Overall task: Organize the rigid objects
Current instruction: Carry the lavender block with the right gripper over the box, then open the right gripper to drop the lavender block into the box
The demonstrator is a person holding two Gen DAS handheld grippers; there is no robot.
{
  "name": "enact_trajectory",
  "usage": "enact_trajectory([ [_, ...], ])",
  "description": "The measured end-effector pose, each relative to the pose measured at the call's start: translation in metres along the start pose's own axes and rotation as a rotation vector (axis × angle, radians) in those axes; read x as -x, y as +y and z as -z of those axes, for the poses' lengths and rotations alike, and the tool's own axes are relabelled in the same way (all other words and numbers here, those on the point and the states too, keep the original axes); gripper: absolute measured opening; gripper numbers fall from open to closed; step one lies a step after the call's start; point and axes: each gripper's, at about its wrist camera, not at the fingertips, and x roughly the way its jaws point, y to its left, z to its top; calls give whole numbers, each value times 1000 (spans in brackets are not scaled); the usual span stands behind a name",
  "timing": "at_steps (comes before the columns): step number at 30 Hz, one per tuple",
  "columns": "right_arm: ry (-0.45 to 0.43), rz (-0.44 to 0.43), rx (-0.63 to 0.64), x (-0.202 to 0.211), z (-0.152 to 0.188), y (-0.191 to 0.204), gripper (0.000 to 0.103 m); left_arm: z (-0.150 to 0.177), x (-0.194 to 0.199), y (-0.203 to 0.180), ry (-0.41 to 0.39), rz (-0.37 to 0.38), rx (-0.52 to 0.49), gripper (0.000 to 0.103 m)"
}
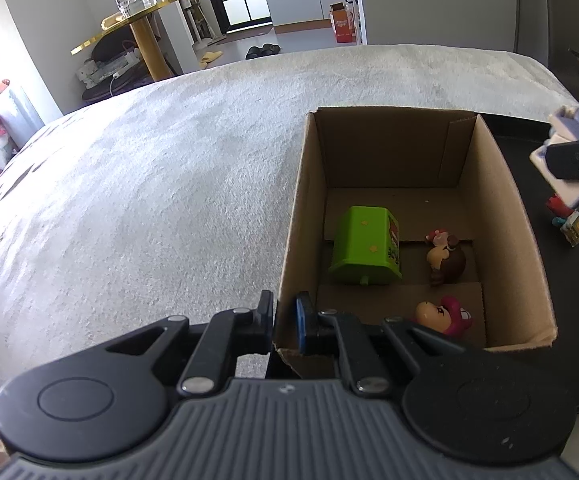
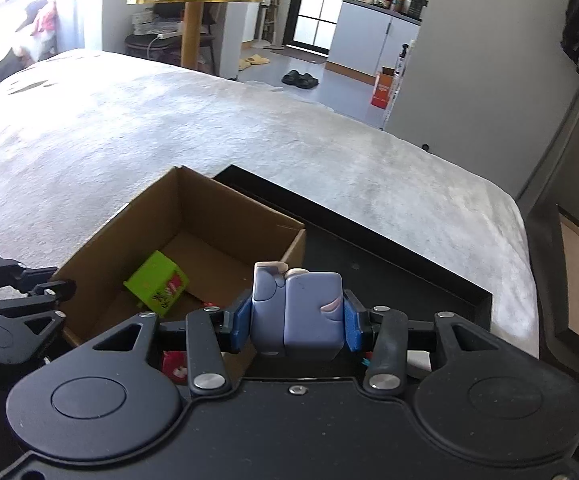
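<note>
Cardboard box [image 1: 389, 216] right of centre in the left wrist view, its near-left wall pinched by left gripper [image 1: 285, 320]; inside, green block [image 1: 363, 250] plus two small figures [image 1: 445, 258], [image 1: 447, 314]. Bluish-purple toy [image 2: 297, 314] low centre in the right wrist view, clamped between right gripper [image 2: 297, 324] pads, above black tray [image 2: 409, 280]

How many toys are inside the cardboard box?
3: green block toy at the left, brown-haired figurine beside it, pink-haired figurine nearest the camera. The near wall may hide others.
</note>
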Motion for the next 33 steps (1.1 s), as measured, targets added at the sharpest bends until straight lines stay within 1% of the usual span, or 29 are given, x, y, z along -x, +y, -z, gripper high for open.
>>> enact_trajectory([
  [9,-13,-38,50,0,-8,23,44,1,1,3,-1,12,9,10],
  [15,-3,-74,87,-7,-12,36,44,1,1,3,1,17,18,10],
  [22,-1,-97,184,-17,-19,49,44,1,1,3,0,18,23,10],
  [26,1,-90,216,-27,-23,49,44,2,1,6,-1,24,26,10],
  [28,-13,-80,227,-30,-26,50,45,2,1,6,-2,23,24,10],
  [29,-28,-66,242,-30,-26,50,46,2,1,5,-2,22,24,10],
  [30,-38,-37,264,-30,-25,53,49,2,0,5,-3,22,24,10],
  [31,-42,-10,284,-30,-24,53,50,2,0,4,-5,21,22,10],
  [33,-36,-9,285,-29,-23,52,50,2,1,3,-7,23,18,10],
])
